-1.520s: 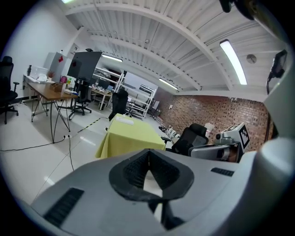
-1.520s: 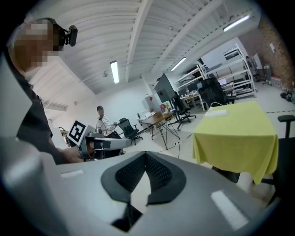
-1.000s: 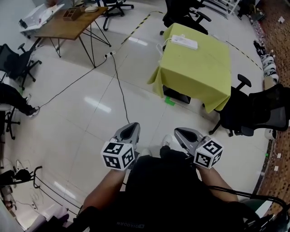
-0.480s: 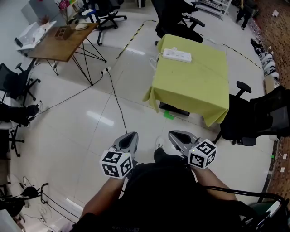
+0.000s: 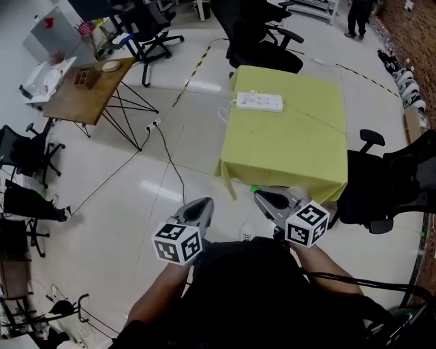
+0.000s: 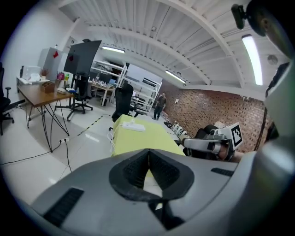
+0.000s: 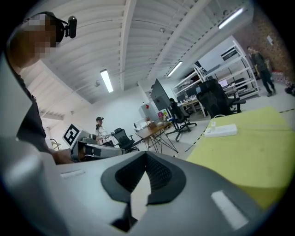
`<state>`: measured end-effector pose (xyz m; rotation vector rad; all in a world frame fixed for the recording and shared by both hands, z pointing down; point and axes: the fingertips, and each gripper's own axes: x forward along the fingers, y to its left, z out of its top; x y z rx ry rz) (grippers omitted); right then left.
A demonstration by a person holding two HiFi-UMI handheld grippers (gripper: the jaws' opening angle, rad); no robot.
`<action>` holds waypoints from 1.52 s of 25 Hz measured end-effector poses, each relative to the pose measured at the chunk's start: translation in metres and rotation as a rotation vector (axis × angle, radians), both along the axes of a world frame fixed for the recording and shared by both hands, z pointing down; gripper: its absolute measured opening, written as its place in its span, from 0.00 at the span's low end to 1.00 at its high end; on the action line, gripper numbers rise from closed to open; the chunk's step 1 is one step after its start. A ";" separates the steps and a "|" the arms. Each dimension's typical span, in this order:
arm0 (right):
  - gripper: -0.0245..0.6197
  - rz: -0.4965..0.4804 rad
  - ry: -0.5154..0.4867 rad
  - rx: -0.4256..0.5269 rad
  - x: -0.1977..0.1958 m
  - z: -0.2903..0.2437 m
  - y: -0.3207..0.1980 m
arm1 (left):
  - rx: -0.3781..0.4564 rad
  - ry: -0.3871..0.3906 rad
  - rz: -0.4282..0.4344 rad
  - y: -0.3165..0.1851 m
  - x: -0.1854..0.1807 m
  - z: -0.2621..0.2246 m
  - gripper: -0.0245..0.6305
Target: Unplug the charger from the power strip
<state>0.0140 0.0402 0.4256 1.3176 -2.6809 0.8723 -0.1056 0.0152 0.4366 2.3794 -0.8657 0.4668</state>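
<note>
A white power strip (image 5: 259, 102) lies near the far edge of a yellow-green covered table (image 5: 293, 150). A white cable (image 5: 225, 112) hangs off its left end. In the right gripper view a small white charger (image 7: 213, 123) stands on the strip (image 7: 221, 130) at its left end. My left gripper (image 5: 203, 203) and right gripper (image 5: 263, 198) are held side by side over the floor, short of the table's near edge. Both are shut with nothing between the jaws. The left gripper view shows the strip (image 6: 133, 126) far ahead, beyond the shut pads (image 6: 138, 168).
Black office chairs stand behind the table and at its right (image 5: 381, 184). A wooden desk (image 5: 88, 85) with clutter is at the left. A black cable (image 5: 170, 157) runs across the floor. A green mark (image 5: 253, 189) is under the table's near edge. A person (image 5: 357, 17) stands far off.
Both grippers have moved forward together across the floor, staying shut. The yellow-green table and the power strip are now nearer and more central in the head view.
</note>
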 end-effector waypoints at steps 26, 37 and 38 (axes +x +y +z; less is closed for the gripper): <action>0.04 0.224 0.035 -0.099 -0.032 0.030 -0.186 | 0.002 0.026 0.225 -0.224 -0.015 0.021 0.05; 0.04 0.401 0.136 -0.127 -0.067 0.026 -0.262 | -0.027 0.048 0.382 -0.320 -0.051 0.036 0.05; 0.04 0.417 0.141 -0.135 -0.065 0.027 -0.265 | -0.028 0.049 0.392 -0.326 -0.051 0.037 0.05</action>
